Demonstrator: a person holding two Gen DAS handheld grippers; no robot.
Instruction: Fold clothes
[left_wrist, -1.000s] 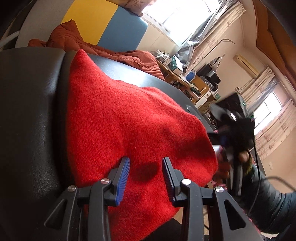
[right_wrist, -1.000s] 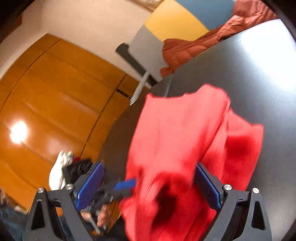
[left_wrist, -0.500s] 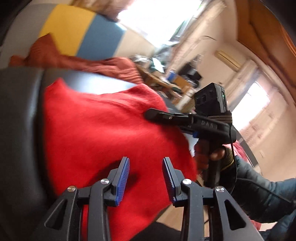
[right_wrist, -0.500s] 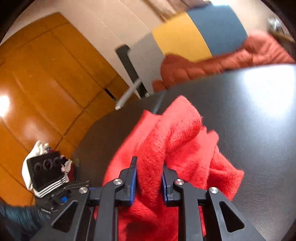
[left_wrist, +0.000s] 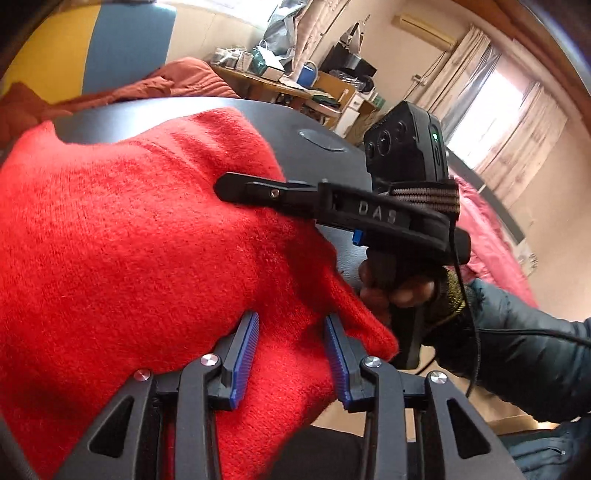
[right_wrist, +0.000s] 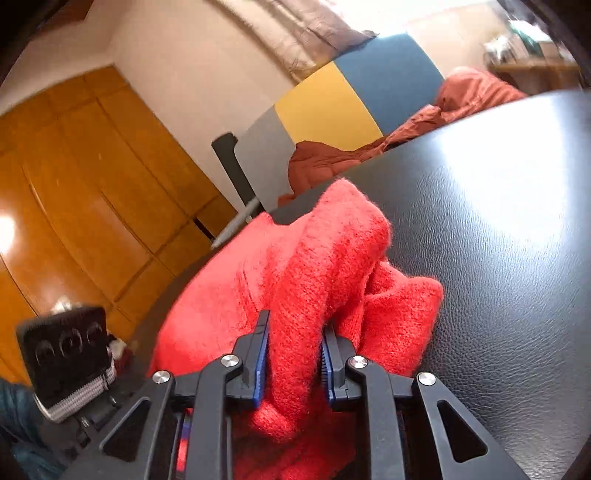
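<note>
Red sweater bunched on the black surface, pinched on your right side.

Your right gripper (right_wrist: 293, 352) has its jaws clamped on a raised fold of the red sweater (left_wrist: 140, 236), which lies on the black surface (right_wrist: 498, 229). Your left gripper (left_wrist: 291, 354) sits at the sweater's near edge, jaws parted with cloth between them, not pressing it.

The red sweater (left_wrist: 140, 258) runs off the left and near edges of the left view. In the right view, gripped cloth hides the right gripper (right_wrist: 293, 356) pads' inner faces.
</note>
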